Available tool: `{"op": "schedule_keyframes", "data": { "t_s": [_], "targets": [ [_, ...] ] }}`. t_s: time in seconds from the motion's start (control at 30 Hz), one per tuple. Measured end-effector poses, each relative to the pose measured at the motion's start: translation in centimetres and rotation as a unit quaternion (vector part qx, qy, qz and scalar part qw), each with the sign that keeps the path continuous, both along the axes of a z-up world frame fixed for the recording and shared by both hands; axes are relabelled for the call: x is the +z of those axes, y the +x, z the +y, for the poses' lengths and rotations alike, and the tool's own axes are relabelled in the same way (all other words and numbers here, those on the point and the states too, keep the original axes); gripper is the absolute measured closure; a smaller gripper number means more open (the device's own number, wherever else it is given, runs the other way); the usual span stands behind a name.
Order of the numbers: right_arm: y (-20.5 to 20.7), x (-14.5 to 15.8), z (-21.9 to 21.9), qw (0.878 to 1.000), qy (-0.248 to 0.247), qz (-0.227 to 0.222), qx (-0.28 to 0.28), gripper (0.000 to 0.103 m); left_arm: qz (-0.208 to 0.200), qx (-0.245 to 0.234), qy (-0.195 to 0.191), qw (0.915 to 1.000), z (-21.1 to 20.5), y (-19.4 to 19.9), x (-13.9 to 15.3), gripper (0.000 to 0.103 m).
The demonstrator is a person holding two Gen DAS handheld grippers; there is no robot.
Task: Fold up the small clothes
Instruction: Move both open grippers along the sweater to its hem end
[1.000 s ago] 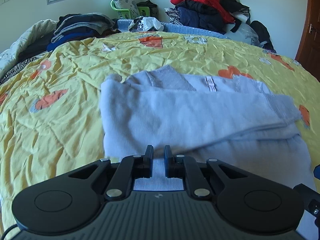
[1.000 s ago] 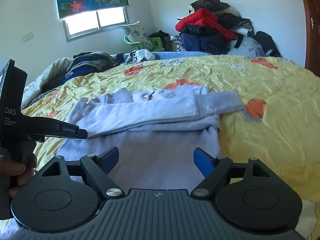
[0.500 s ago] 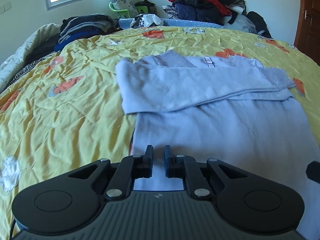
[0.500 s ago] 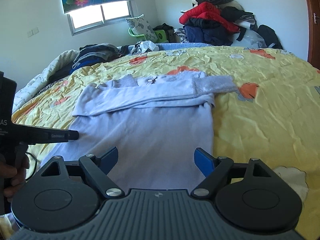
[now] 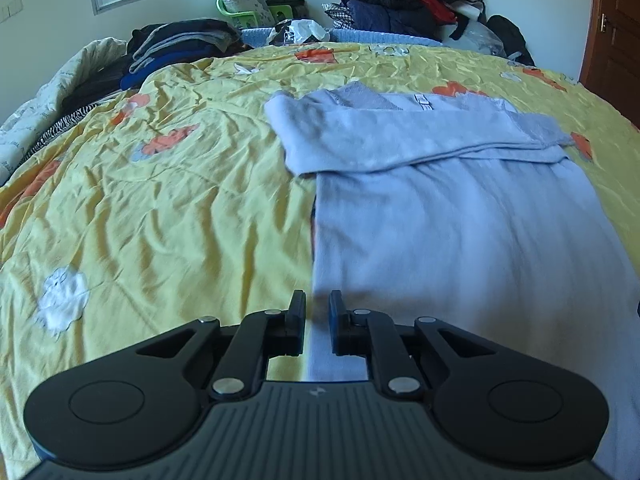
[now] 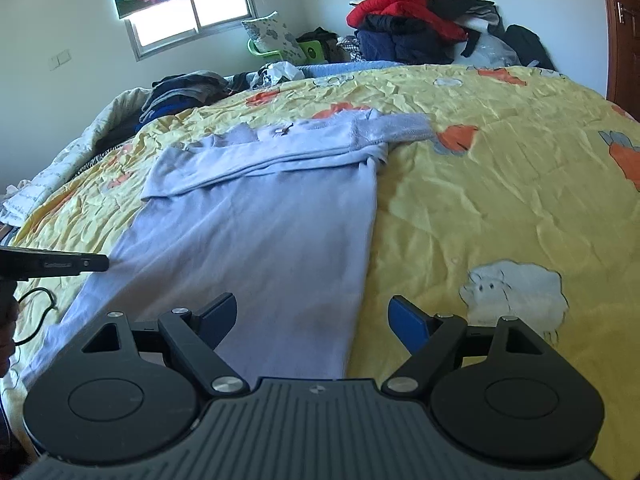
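Note:
A light blue long-sleeved top [image 5: 452,216] lies flat on the yellow bedspread [image 5: 160,208], its sleeves folded across the chest at the far end. It also shows in the right wrist view [image 6: 256,240]. My left gripper [image 5: 317,312] hovers over the top's near left edge, jaws nearly together with a narrow gap and nothing between them. My right gripper [image 6: 312,316] is open and empty above the top's near right edge. The left gripper's body [image 6: 52,264] shows at the left of the right wrist view.
Piles of clothes [image 5: 400,4] stand against the far wall, and folded dark clothes [image 5: 176,44] lie at the bed's far left. A wooden door [image 5: 616,32] is on the right. A green chair with a pillow [image 6: 276,40] stands under the window.
Both grippers have drawn back toward the near hem of the top and spread apart, the left over its left edge, the right over its right edge. The top has not moved.

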State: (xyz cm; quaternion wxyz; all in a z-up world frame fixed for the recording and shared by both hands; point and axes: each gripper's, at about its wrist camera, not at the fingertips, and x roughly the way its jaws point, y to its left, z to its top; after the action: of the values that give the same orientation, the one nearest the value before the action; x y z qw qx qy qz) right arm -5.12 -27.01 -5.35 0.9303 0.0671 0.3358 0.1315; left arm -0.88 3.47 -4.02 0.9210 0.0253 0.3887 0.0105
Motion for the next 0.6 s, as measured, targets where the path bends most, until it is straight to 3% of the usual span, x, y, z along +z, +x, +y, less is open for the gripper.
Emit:
{"op": "schedule_keyframes", "data": {
  "t_s": [0.03, 0.07, 0.1, 0.17, 0.3, 0.47, 0.6],
  "targets": [
    [-0.2, 0.1, -0.1, 1.000, -0.002, 0.000, 0.003, 0.018, 0.000, -0.001, -0.002, 1.0000, 0.3, -0.5, 0.0, 0.080],
    [-0.6, 0.1, -0.1, 1.000, -0.005, 0.001, 0.007, 0.018, 0.000, -0.002, -0.005, 1.0000, 0.7, -1.1, 0.1, 0.057],
    [-0.8, 0.1, -0.2, 1.000, -0.008, 0.002, 0.011, 0.018, -0.002, -0.002, -0.006, 1.0000, 1.0, -1.6, 0.1, 0.027],
    [-1.4, 0.2, -0.4, 1.000, -0.013, 0.005, 0.017, 0.018, -0.023, -0.001, -0.007, 0.9997, 1.8, -3.3, 0.4, 0.012],
    [-2.5, 0.2, -0.9, 0.999, -0.019, 0.013, 0.031, 0.018, -0.022, -0.003, 0.011, 0.9997, 2.9, -5.2, 0.7, 0.012],
    [-3.6, 0.3, -1.2, 0.998, -0.009, 0.029, 0.050, 0.018, 0.023, -0.015, -0.045, 0.9986, 4.2, -6.2, -0.1, 0.012],
    [-4.5, 0.5, -1.7, 0.997, 0.004, 0.042, 0.068, 0.019, 0.050, -0.045, -0.063, 0.9958, 4.4, -7.4, -0.6, 0.012]
  ]
}}
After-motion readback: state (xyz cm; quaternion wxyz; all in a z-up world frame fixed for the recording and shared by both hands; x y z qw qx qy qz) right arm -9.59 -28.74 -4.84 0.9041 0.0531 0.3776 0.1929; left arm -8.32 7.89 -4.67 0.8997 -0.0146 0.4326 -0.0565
